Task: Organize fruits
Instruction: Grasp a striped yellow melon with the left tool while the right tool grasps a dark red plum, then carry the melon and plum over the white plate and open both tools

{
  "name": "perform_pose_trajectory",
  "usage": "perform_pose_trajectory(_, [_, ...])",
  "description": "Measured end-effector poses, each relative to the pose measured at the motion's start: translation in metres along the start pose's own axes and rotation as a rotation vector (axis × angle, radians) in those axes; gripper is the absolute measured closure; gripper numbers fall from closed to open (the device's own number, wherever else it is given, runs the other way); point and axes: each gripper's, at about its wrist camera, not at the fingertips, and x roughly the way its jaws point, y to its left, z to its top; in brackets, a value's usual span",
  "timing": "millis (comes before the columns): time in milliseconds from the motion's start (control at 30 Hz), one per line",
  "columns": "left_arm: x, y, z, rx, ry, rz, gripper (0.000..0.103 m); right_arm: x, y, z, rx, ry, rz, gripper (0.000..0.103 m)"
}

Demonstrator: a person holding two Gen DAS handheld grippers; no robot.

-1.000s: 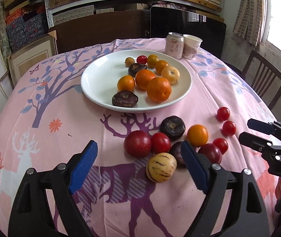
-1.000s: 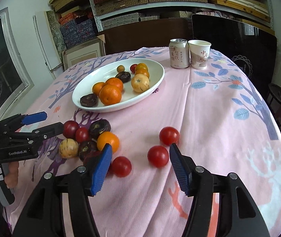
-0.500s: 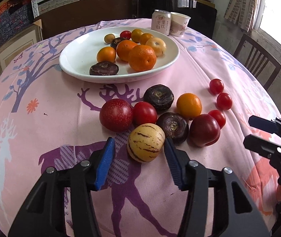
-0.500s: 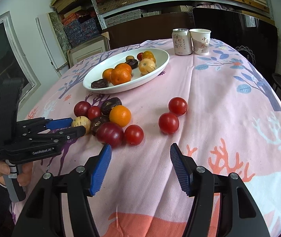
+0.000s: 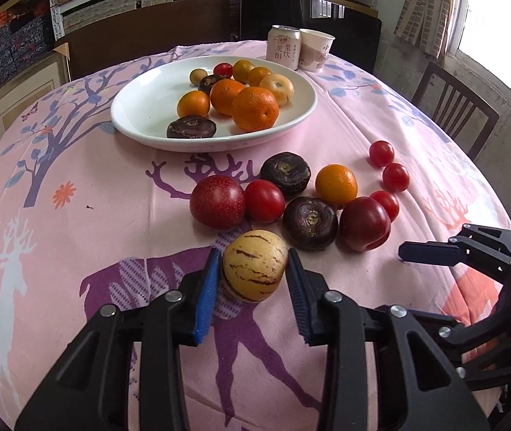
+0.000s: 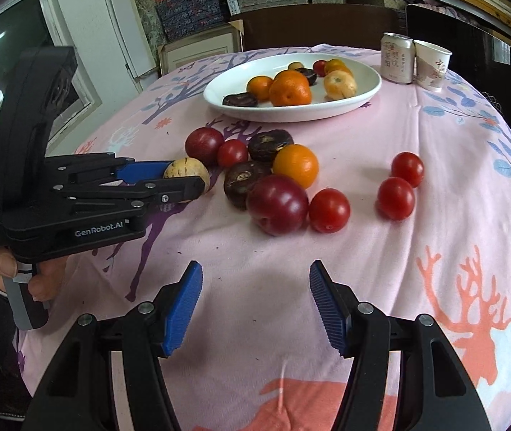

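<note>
Left gripper (image 5: 253,273): blue pads pressed on both sides of the striped yellow melon (image 5: 254,265), which sits on the pink tablecloth (image 5: 111,197) at the near edge of the loose fruit cluster. Just beyond it: dark plum (image 5: 217,202), tomato (image 5: 264,201), brown chestnut-like fruit (image 5: 310,222). White plate (image 5: 140,107) with oranges lies farther off. Right gripper (image 6: 255,301): jaws wide apart, over bare cloth, near the red plum (image 6: 277,204).

I see a yellow striped melon (image 5: 254,270) w/ purple streaks, upright on the counter (image 5: 76,237), nearest of a loose cluster: plums, tomatoes, an orange; more fruit on the white plate (image 5: 140,107).
</note>
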Motion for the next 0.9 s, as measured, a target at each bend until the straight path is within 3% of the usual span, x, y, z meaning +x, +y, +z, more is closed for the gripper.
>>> perform_pose_trajectory(367, [0.001, 0.014, -0.007, -0.032, 0.003, -0.031, 0.067, 0.026, 0.002, 0.030, 0.007, 0.009, -0.079, 0.040])
perform_pose_trajectory(467, [0.001, 0.016, -0.007, -0.036, 0.003, -0.039, 0.067, 0.027, -0.005, 0.034, 0.047, -0.001, -0.083, 0.053])
perform_pose_trajectory(533, [0.001, 0.016, -0.007, -0.036, 0.002, -0.039, 0.067, 0.026, -0.014, 0.036, 0.098, -0.004, -0.058, 0.062])
perform_pose_trajectory(900, [-0.017, 0.006, 0.001, 0.008, -0.028, -0.011, 0.067, -0.011, -0.017, 0.028, 0.130, -0.079, 0.048, 0.062])
